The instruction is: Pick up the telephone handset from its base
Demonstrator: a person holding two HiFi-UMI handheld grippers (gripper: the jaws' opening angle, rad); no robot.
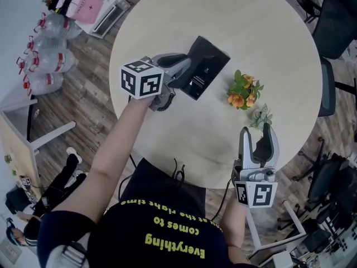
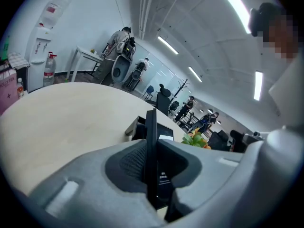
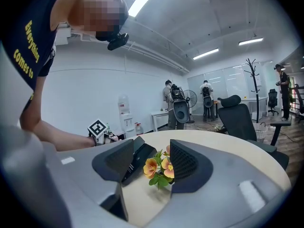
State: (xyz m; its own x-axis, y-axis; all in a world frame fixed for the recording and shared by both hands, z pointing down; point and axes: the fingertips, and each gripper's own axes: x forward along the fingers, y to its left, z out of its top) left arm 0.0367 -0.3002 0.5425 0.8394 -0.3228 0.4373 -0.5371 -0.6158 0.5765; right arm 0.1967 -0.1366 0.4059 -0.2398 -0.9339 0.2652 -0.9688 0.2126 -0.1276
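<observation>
A black telephone base [image 1: 207, 63] lies on the round table [image 1: 279, 32], left of centre. My left gripper [image 1: 181, 71] reaches over the base's left side, where the handset rests. In the left gripper view a thin black handset [image 2: 151, 137] stands edge-on between the two pads, which press against it, with the base [image 2: 137, 127] just behind. A coiled cord [image 1: 165, 100] hangs below that gripper. My right gripper [image 1: 258, 132] rests near the table's front edge with its jaws apart and nothing between them; its own view has it [image 3: 152, 163] facing orange flowers [image 3: 161, 167] and the telephone [image 3: 135, 158].
A small bunch of orange flowers [image 1: 244, 91] and a pale succulent [image 1: 261, 116] stand between the telephone and the right gripper. Water bottles [image 1: 47, 54] and boxes sit on the floor at the left. Office chairs [image 1: 334, 27] stand beyond the table's right edge.
</observation>
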